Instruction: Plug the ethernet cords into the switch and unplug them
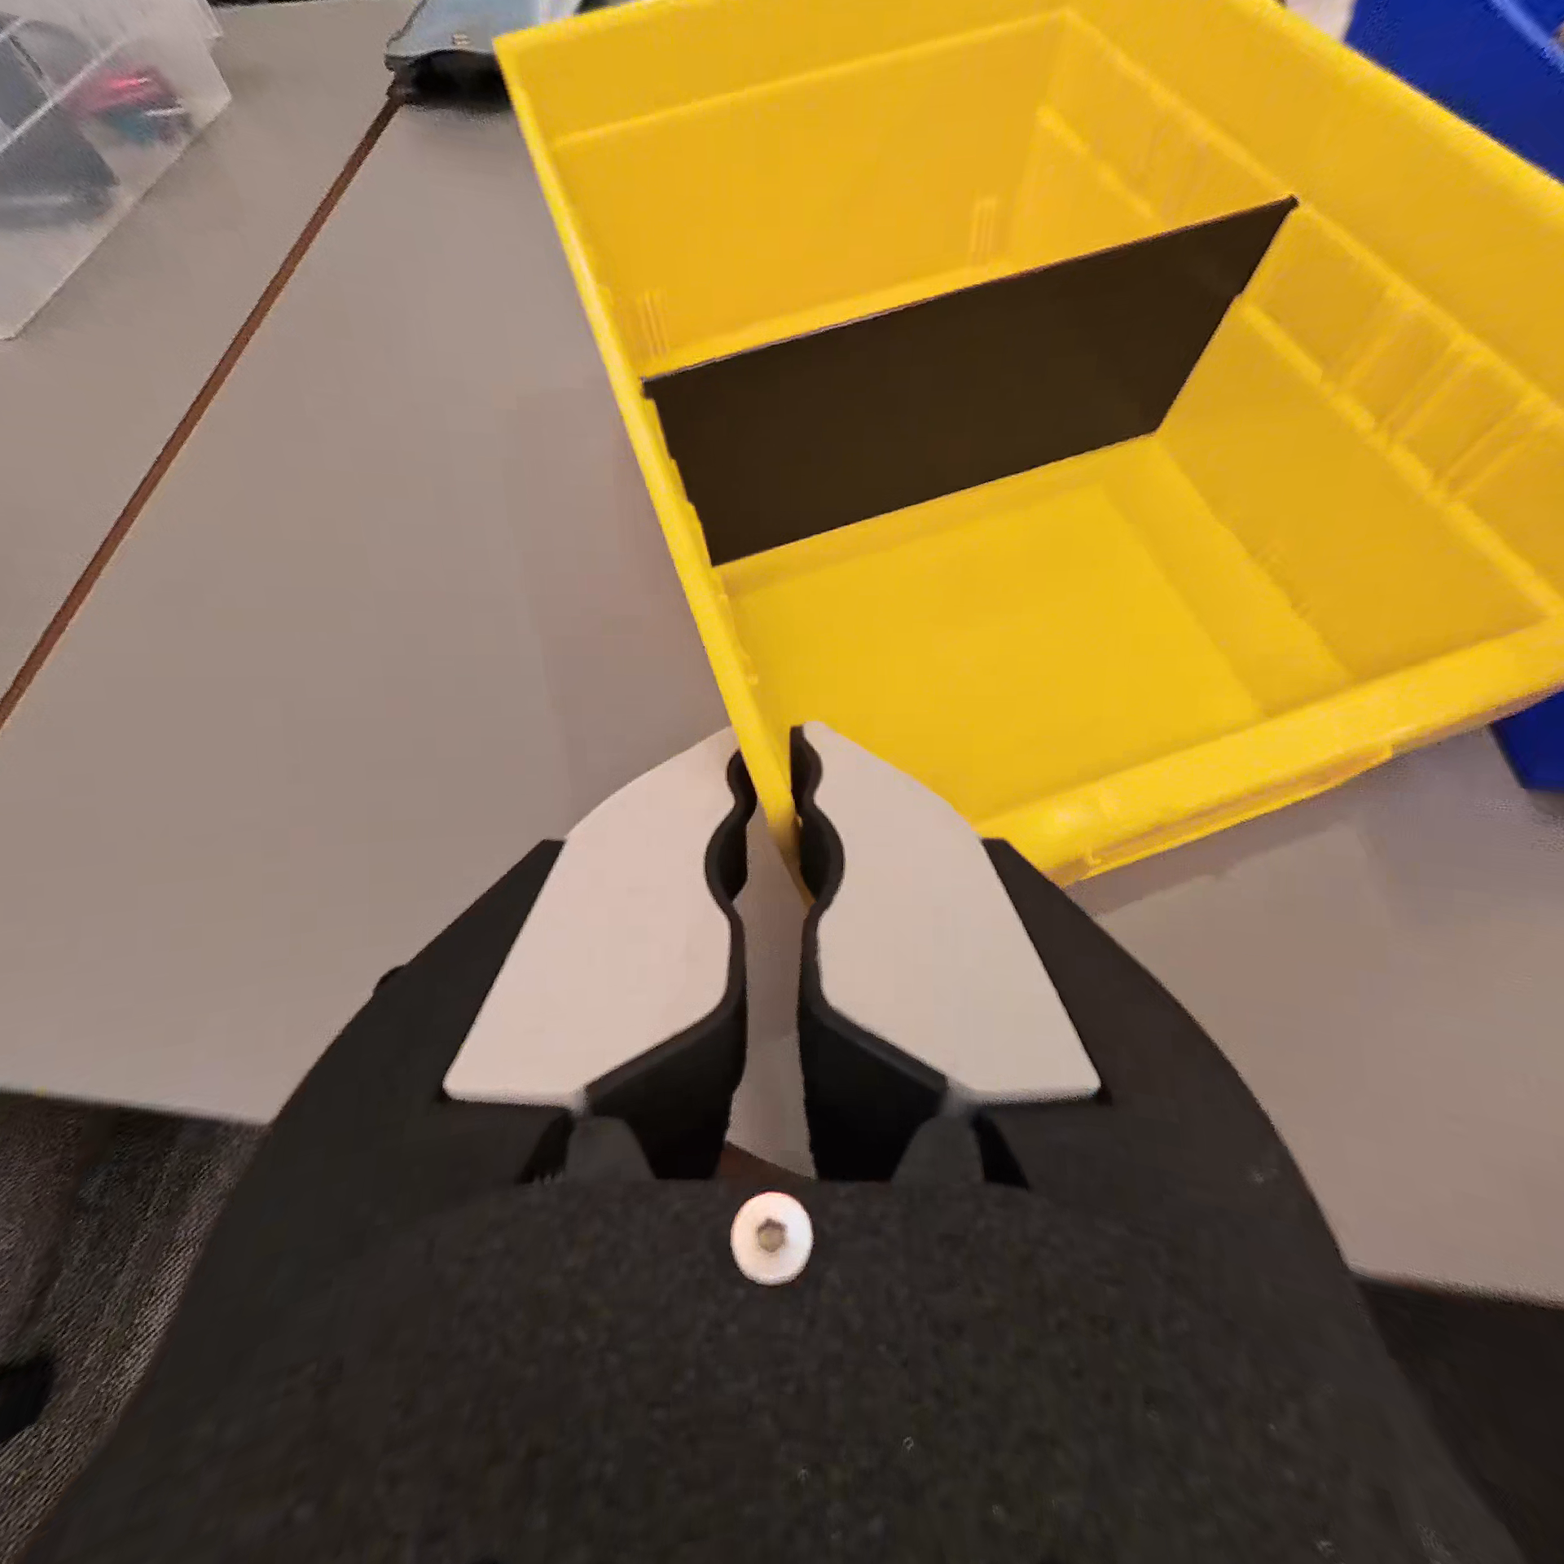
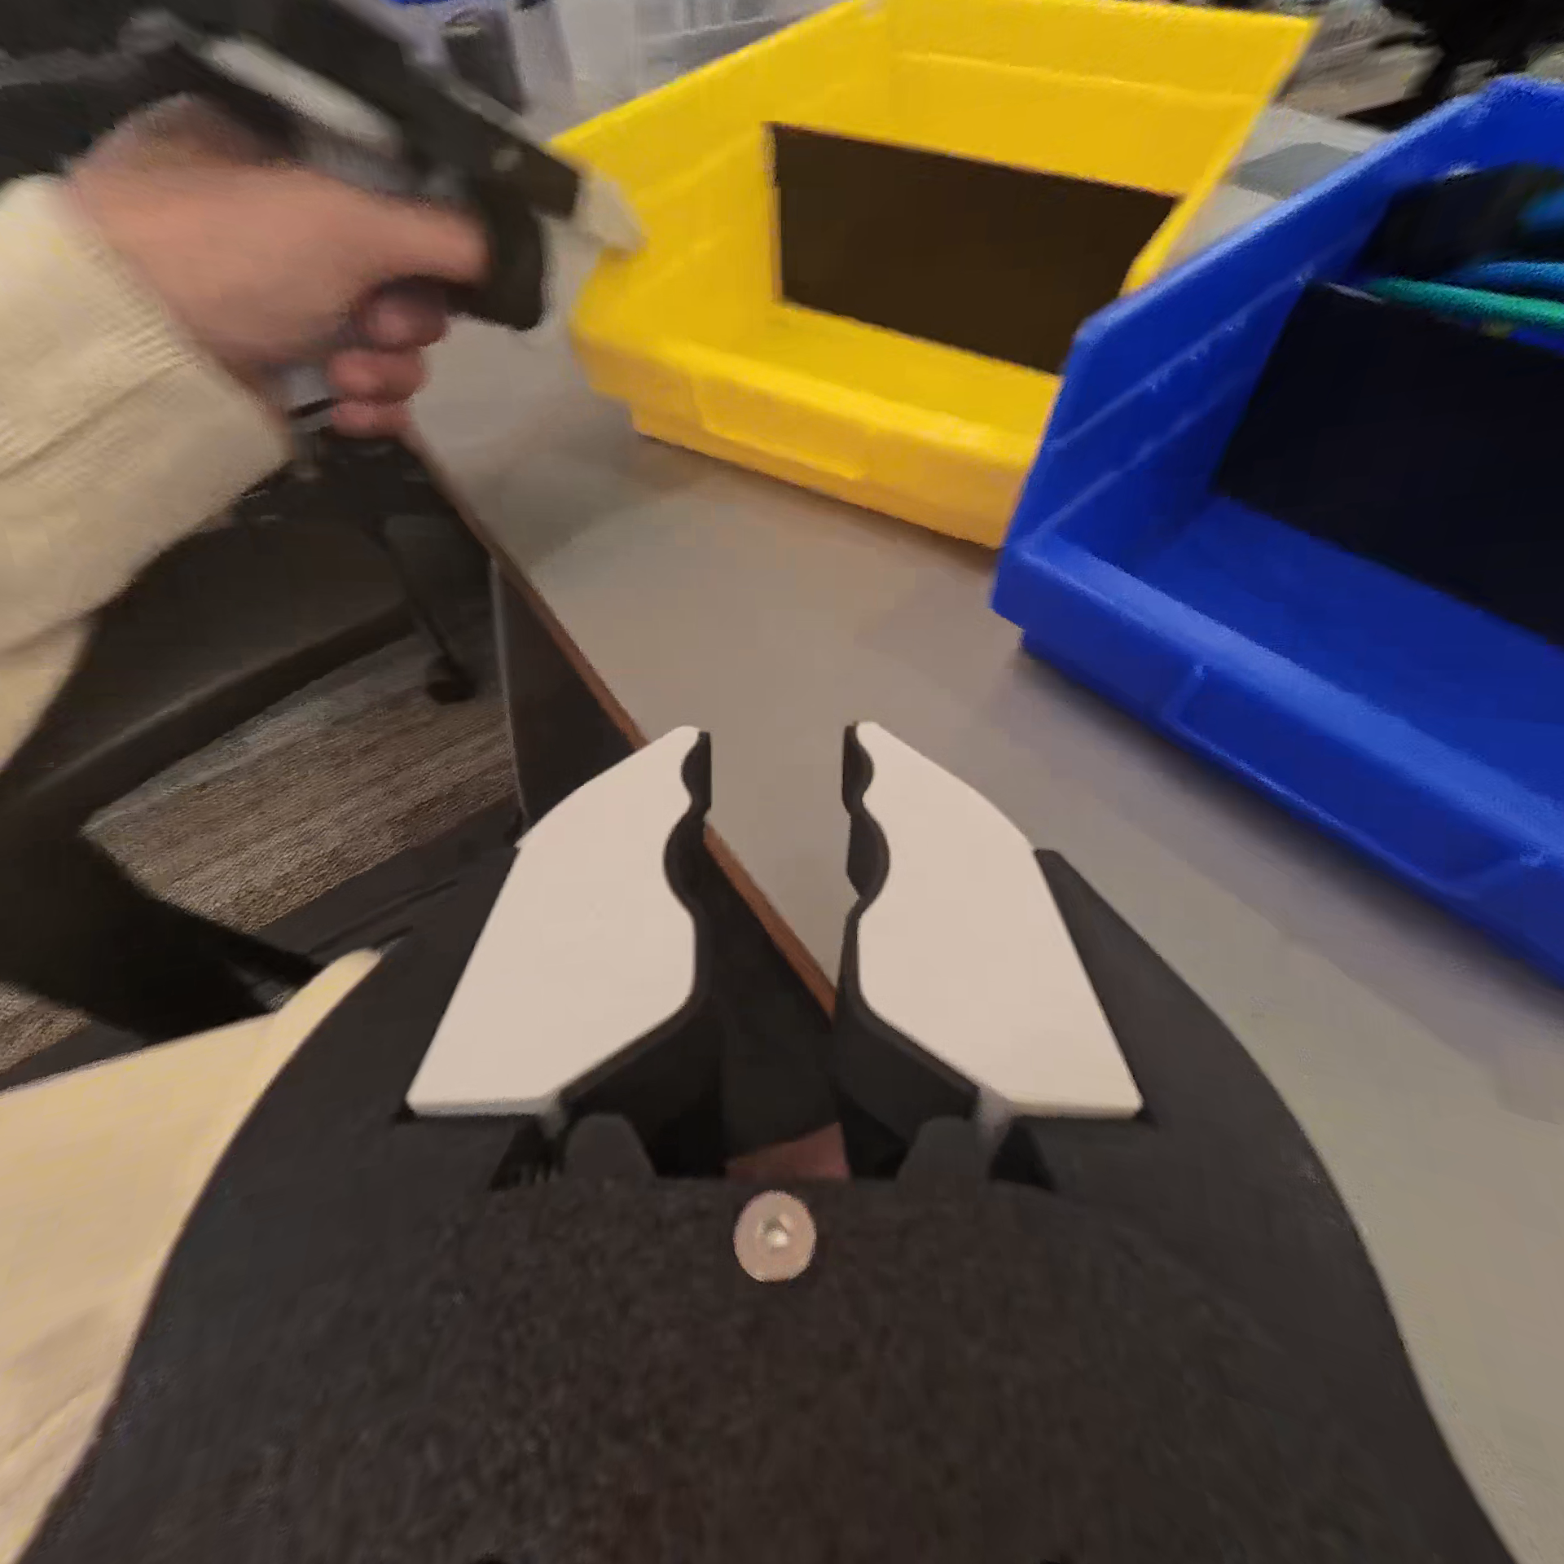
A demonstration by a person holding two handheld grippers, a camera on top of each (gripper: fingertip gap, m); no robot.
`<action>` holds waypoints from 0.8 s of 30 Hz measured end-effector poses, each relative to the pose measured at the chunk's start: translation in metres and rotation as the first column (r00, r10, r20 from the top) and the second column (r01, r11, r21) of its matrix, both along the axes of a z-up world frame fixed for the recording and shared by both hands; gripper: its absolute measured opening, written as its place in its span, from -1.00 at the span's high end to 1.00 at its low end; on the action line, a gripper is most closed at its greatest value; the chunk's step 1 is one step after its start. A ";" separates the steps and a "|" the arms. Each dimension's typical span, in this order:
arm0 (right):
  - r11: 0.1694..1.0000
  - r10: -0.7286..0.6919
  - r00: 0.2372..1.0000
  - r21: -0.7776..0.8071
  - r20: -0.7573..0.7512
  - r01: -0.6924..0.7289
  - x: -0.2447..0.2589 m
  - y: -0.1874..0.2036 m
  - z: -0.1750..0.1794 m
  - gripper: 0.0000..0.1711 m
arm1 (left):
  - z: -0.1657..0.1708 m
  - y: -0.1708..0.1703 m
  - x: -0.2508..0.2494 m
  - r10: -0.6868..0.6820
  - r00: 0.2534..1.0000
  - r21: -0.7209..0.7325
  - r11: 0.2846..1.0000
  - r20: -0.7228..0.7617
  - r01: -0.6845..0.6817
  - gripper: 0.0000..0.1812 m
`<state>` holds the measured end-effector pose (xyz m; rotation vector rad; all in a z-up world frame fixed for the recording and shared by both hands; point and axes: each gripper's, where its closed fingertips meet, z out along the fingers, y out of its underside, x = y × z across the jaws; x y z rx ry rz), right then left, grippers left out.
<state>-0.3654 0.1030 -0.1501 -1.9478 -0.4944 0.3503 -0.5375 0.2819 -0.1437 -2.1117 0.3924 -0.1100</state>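
Observation:
No switch shows in either view. Green and blue cords (image 2: 1473, 292) lie in the far part of a blue bin (image 2: 1269, 677), behind its black divider (image 2: 1396, 440). My left gripper (image 1: 768, 745) is nearly shut with a narrow gap and holds nothing. It hovers over the near left corner of a yellow bin (image 1: 1100, 812). It also shows blurred in the right wrist view (image 2: 609, 220), held by a hand (image 2: 279, 254). My right gripper (image 2: 774, 736) is open and empty, low over the table's front edge (image 2: 592, 677).
The yellow bin (image 2: 804, 406) is empty, with a black divider (image 1: 956, 406) across its middle. The blue bin (image 1: 1532, 753) stands to its right. A clear plastic box (image 1: 85, 152) sits at the far left. A seam (image 1: 212, 372) runs across the grey table. Chair legs and carpet lie left of the table.

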 end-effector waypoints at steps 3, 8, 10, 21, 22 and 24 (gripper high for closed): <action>0.986 -0.151 0.989 0.070 -0.009 0.151 0.015 0.016 0.006 0.57 | 0.000 -0.037 0.000 -0.014 1.000 0.008 1.000 -0.022 0.015 0.92; 0.967 -0.235 0.972 0.098 -0.027 0.236 0.015 0.039 0.013 0.45 | 0.000 -0.084 0.003 -0.075 0.995 0.029 0.997 -0.058 0.077 0.91; 0.966 -0.238 0.971 0.097 -0.033 0.240 0.008 0.052 0.017 0.44 | 0.001 -0.093 -0.004 -0.073 0.995 0.039 0.996 -0.075 0.076 0.92; 0.958 -0.286 0.958 0.020 0.010 0.286 -0.009 0.058 0.018 0.90 | 0.041 -0.128 -0.026 -0.027 0.987 0.182 0.982 -0.159 0.057 0.94; 0.955 -0.295 0.955 0.034 -0.010 0.295 -0.009 0.056 0.026 0.91 | 0.054 -0.131 -0.024 -0.015 0.982 0.232 0.971 -0.191 0.060 0.94; 0.944 -0.310 0.950 0.103 -0.047 0.313 -0.002 0.053 0.053 0.92 | 0.085 -0.139 -0.018 0.001 0.980 0.324 0.944 -0.199 0.065 0.94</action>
